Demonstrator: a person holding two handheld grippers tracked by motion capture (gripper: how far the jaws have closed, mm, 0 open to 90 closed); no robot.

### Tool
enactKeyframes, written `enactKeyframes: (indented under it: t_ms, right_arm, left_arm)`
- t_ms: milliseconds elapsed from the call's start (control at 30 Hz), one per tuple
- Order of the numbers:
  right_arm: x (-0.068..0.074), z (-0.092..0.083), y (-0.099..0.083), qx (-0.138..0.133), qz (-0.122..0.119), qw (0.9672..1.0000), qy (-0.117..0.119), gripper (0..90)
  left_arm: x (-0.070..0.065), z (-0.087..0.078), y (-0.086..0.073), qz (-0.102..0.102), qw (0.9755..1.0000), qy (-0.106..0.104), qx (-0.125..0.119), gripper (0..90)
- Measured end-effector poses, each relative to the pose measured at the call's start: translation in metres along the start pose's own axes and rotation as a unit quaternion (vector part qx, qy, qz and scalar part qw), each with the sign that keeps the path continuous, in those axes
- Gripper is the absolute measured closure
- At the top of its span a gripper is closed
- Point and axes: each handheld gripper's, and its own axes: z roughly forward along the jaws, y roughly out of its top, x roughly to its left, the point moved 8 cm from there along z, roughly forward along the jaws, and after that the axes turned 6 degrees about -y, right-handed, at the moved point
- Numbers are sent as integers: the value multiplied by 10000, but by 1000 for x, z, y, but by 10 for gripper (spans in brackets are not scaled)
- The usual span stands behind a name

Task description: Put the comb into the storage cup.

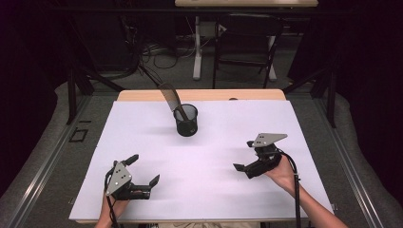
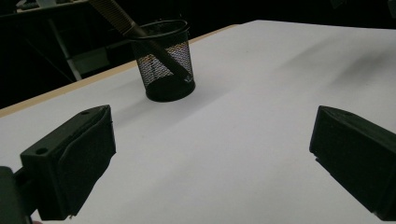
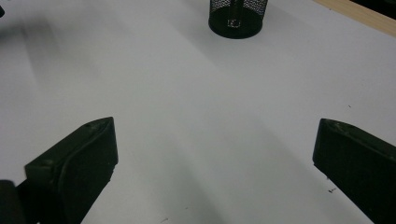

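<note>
The left gripper (image 1: 143,170) and right gripper (image 1: 242,155) both rested with jaws spread, holding nothing. The mesh cup (image 1: 186,120) stood toward twelve o'clock, about equally far from each, with what looked like a comb (image 1: 172,101) leaning toward eleven.

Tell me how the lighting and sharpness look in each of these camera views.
High view: white table bright, surroundings nearly black, mesh cup soft. Left gripper view: cup fairly sharp, soft streaky shadows top right. Right gripper view: near jaws slightly blurred, faint shadow bands.
</note>
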Motion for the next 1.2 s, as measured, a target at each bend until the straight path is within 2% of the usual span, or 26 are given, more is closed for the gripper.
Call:
enactKeyframes:
  t_ms: [600, 1200]
  right_arm:
    - [1, -16, -25, 97, 111, 9998, -122, 0]
    - [1, -33, -47, -27, 284, 9990, -349, 0]
  left_arm:
    - [0, 0, 0, -7, 10000, 4, 4, 3]
    - [0, -1, 0, -17, 10000, 23, 6, 3]
